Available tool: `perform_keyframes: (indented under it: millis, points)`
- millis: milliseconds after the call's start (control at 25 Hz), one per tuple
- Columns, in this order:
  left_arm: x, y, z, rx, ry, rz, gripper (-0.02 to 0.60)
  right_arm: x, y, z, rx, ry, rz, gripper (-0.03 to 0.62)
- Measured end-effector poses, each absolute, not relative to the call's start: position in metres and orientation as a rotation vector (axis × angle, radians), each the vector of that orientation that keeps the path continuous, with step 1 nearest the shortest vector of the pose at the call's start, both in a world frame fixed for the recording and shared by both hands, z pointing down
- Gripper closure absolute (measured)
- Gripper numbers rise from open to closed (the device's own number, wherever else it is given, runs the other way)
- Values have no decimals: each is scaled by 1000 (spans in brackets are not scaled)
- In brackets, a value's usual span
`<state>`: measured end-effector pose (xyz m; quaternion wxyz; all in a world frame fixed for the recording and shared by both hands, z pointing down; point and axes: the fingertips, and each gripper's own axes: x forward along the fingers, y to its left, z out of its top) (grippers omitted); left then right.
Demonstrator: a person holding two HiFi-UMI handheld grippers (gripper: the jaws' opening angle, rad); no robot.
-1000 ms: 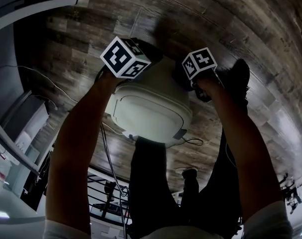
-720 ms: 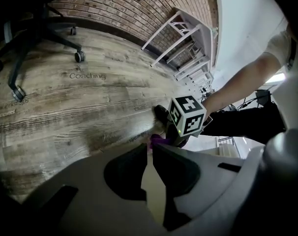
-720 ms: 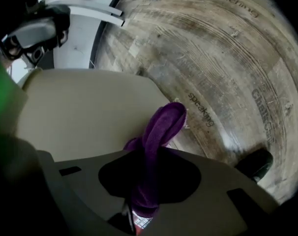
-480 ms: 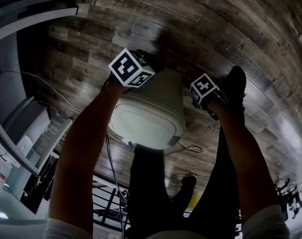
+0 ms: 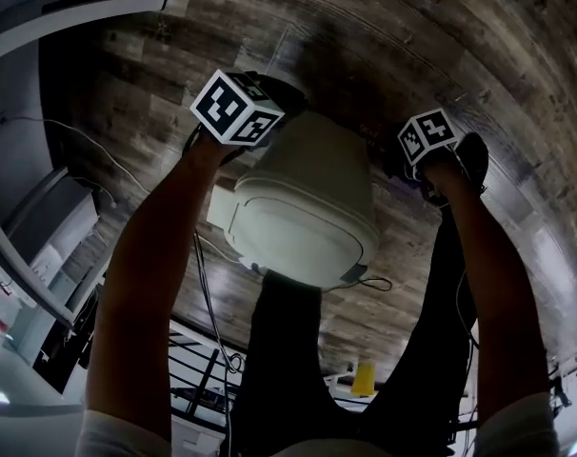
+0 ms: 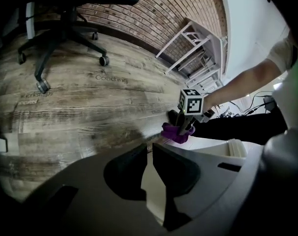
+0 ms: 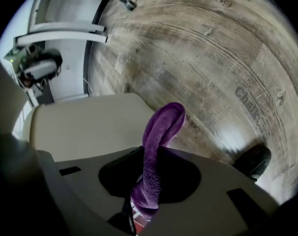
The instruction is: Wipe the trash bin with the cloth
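Observation:
A white trash bin (image 5: pixel 303 208) stands on the wooden floor between my arms. My left gripper (image 6: pixel 150 149) is at the bin's far left edge, its marker cube (image 5: pixel 236 108) above the rim. The jaws stand nearly together with a strip of the white bin (image 6: pixel 154 191) between them. My right gripper (image 7: pixel 149 156) is shut on a purple cloth (image 7: pixel 156 146) that sticks up past its fingers, just off the bin's right side (image 7: pixel 90 127). From the left gripper view that cloth (image 6: pixel 176 132) hangs under the right cube (image 6: pixel 191 102), at the bin's edge.
A black office chair (image 6: pixel 60 28) and a white rack (image 6: pixel 198 48) stand farther off on the floor. The person's black shoe (image 5: pixel 465 160) is right beside the right gripper. Cables (image 5: pixel 203 255) trail on the floor left of the bin, near grey furniture (image 5: pixel 41 227).
My right gripper with the cloth went down along the bin's right side, then out to the right and up. The bin has shifted and tilted a little. The left gripper stayed at the rim.

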<state>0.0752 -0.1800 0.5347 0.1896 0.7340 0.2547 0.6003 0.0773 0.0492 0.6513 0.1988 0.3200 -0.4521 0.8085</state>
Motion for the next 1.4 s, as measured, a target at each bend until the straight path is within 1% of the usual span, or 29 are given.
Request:
perform_keyframes:
  millis: [200,400,600,800,1160,1280,1400]
  points:
    - [43,-220,544,2056,595,1662,548,78,-5,657,958,-1290,2351,511]
    - [13,-234,553,2032,541,1630,548,73,-58,662,995,-1315,2381,511]
    - [-11,-240,565,2006,510,1594,548,52,-114,665,1006,-1374,2466,512]
    - [-22,-249,576,2003,472,1548,548,30,-172,666,984,-1414,2629,511]
    - [-37,-254,588,2002,437,1480,548,-26,-230,664,736,-1447,2829,513]
    - [-45,-252,592,1993,435,1478,548,-48,-229,667,579,-1429,2812,513]
    - [-51,-253,598,1985,429,1482,548,-57,-214,678,476,-1384,2720,513]
